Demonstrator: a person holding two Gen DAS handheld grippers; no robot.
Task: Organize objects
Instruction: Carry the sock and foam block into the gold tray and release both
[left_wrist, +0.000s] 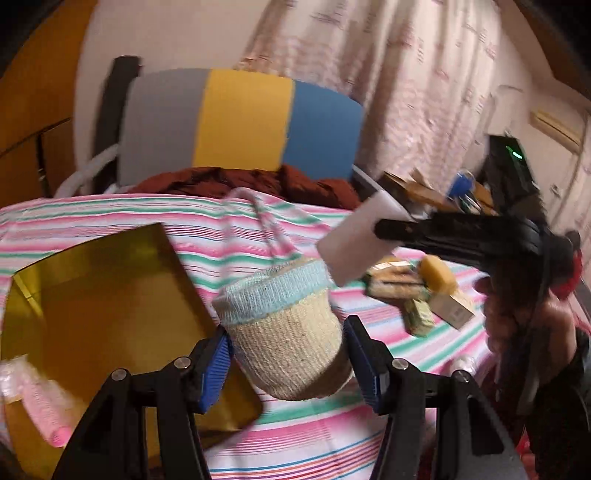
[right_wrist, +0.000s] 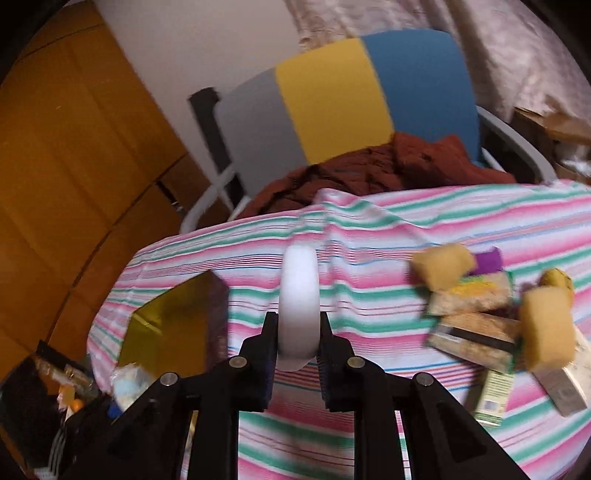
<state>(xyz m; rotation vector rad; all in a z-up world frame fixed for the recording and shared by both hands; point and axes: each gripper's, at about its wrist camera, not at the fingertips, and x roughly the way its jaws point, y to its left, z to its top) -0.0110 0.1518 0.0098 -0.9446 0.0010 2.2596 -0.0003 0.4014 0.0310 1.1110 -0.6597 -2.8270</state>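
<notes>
Left wrist view: woven basket (left_wrist: 284, 332) with pale blue rim and looped handle between the blue pads (left_wrist: 218, 369) of the left gripper (left_wrist: 288, 365), jaws spread wide to either side of it, contact with the weave not certain. Basket standing tilted on the striped cloth (left_wrist: 184, 221), just beside a gold box (left_wrist: 110, 302) at its left, the two apparently touching at the box's edge. Pink and white roll (left_wrist: 40, 402) at lower left, blurred. Above and right of the basket, white sponge block (left_wrist: 360, 240) in the air, clamped by the right gripper (left_wrist: 384, 229), a hand (left_wrist: 517, 317) behind it. Beyond that, a heap of small boxes and yellow sponges (left_wrist: 417, 291) on the cloth, well apart from the basket.

Right wrist view: right gripper (right_wrist: 297, 339) clenched on the white sponge block (right_wrist: 298, 306), held edge-on over the cloth. Gold box (right_wrist: 177, 332) to the left, heap of sponges and boxes (right_wrist: 491, 317) to the right, a purple piece (right_wrist: 487, 260) among them. Grey, yellow and blue panel (right_wrist: 332, 99) and rust-red fabric (right_wrist: 369, 170) behind the table. Printing on the small boxes too blurred to read.
</notes>
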